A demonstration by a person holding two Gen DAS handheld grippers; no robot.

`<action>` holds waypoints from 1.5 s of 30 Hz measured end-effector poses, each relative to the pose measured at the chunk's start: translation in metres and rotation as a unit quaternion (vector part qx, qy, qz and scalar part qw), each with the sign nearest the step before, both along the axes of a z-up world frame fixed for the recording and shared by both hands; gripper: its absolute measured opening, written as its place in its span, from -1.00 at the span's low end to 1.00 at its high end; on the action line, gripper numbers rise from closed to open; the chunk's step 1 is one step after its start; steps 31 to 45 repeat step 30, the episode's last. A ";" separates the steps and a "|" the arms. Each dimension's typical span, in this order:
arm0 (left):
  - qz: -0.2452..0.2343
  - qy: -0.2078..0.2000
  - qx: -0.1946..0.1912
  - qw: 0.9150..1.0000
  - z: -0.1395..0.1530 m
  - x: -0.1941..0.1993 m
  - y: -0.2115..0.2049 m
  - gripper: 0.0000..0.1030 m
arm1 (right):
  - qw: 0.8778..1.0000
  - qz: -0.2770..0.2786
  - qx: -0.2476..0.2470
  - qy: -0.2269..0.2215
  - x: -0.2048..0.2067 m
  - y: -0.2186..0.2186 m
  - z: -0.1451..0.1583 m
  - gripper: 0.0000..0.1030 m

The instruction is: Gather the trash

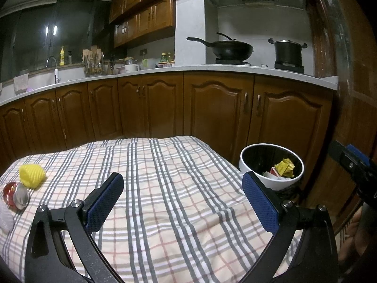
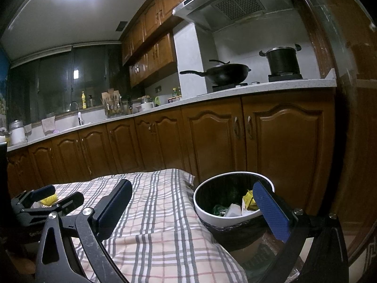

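Your left gripper (image 1: 182,189) hangs over the middle of the checked cloth (image 1: 165,188), jaws spread wide and holding nothing; your right gripper (image 2: 193,200) is likewise agape and empty, its right finger over the rim of the white bin (image 2: 207,210); the bin stands just off the cloth's right edge with yellow wrapper (image 1: 285,168) inside; yellow foam net (image 1: 31,175) and red wrapper (image 1: 10,192) lie at the cloth's left edge.

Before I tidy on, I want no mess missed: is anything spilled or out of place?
No spills. Trash left on the cloth's left edge: yellow foam net, red wrapper, white net. The bin stands upright.
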State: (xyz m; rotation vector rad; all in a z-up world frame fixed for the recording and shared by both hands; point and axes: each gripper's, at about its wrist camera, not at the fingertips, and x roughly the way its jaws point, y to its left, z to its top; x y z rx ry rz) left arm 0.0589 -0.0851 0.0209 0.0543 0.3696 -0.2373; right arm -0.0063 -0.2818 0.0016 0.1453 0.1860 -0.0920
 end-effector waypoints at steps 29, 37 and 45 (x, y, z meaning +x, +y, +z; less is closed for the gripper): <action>-0.004 0.011 -0.004 1.000 -0.004 0.007 0.002 0.99 | 1.000 0.008 0.005 0.016 0.010 0.023 -0.001 1.00; -0.004 0.013 -0.004 1.000 -0.004 0.008 0.002 0.99 | 1.000 0.009 0.006 0.017 0.011 0.025 -0.002 1.00; -0.004 0.013 -0.004 1.000 -0.004 0.008 0.002 0.99 | 1.000 0.009 0.006 0.017 0.011 0.025 -0.002 1.00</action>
